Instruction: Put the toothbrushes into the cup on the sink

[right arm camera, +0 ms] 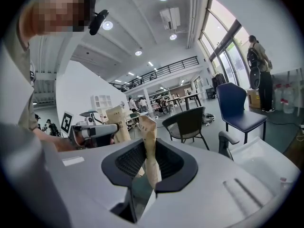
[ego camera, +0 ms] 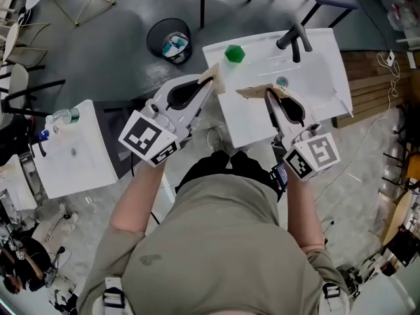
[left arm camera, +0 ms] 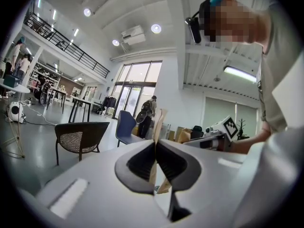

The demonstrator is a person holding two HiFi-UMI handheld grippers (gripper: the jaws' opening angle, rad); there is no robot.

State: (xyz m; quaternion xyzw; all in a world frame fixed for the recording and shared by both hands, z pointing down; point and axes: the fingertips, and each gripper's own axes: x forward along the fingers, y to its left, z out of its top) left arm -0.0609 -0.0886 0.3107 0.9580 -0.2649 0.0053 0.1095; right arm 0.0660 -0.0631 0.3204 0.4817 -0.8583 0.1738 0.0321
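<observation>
left tool, right tool clamp toothbrushes; cup near

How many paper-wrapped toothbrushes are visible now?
2. One toothbrush is clamped in the left gripper, the other toothbrush in the right gripper. More may be hidden.

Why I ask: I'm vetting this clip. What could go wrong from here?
1. The green cup is small and stands by a corner of the sink. A nudge from the left gripper could knock it off.
2. The left toothbrush and the right toothbrush are pinched by thin paper sleeves. Either might slip, the one in the right gripper towards the drain.
</observation>
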